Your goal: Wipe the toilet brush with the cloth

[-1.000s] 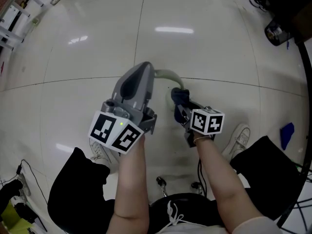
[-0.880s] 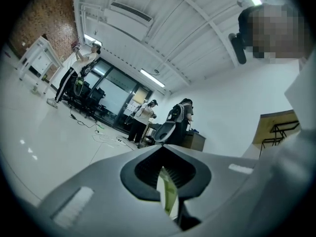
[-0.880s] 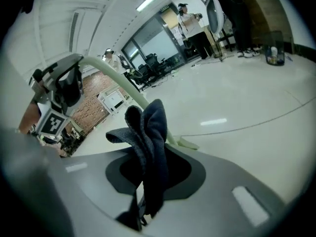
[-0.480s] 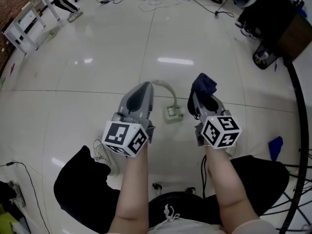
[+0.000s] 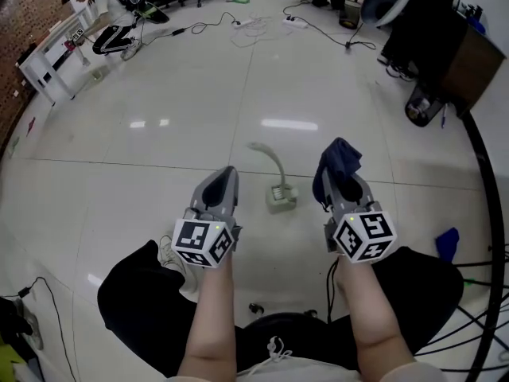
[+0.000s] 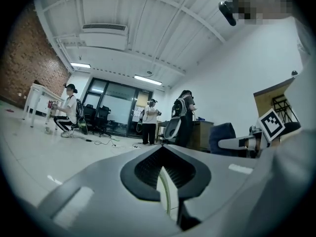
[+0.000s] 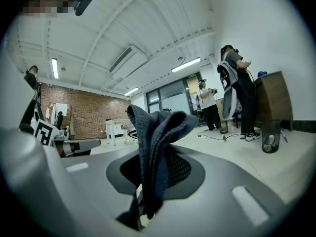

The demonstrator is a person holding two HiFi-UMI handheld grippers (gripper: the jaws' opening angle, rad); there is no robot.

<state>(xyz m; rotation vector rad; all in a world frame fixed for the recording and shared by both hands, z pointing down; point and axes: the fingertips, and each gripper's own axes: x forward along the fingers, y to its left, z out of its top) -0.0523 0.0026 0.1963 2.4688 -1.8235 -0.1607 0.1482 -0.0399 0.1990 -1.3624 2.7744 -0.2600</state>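
Note:
The toilet brush (image 5: 281, 196) stands on the white tiled floor between my two grippers, its pale curved handle (image 5: 270, 158) rising toward the far left. My left gripper (image 5: 227, 172) hovers to the brush's left, apart from it and shut with nothing held; in the left gripper view its jaws (image 6: 161, 150) meet at the tip. To the right of the brush my right gripper (image 5: 341, 175) is shut on a dark blue cloth (image 5: 335, 157). In the right gripper view the cloth (image 7: 155, 141) stands bunched up out of the jaws and hides the tip.
The person's black-trousered legs and a white shoe (image 5: 166, 250) are below the grippers. A blue item (image 5: 447, 242) lies on the floor at right, beside a black curved stand (image 5: 487, 213). Cables (image 5: 262, 16), a brown cabinet (image 5: 465, 58) and a crouching person (image 5: 110, 21) are farther off.
The left gripper has let go of the brush handle and drawn back. The right gripper has lifted the cloth off the brush head. The brush now stands alone on the floor.

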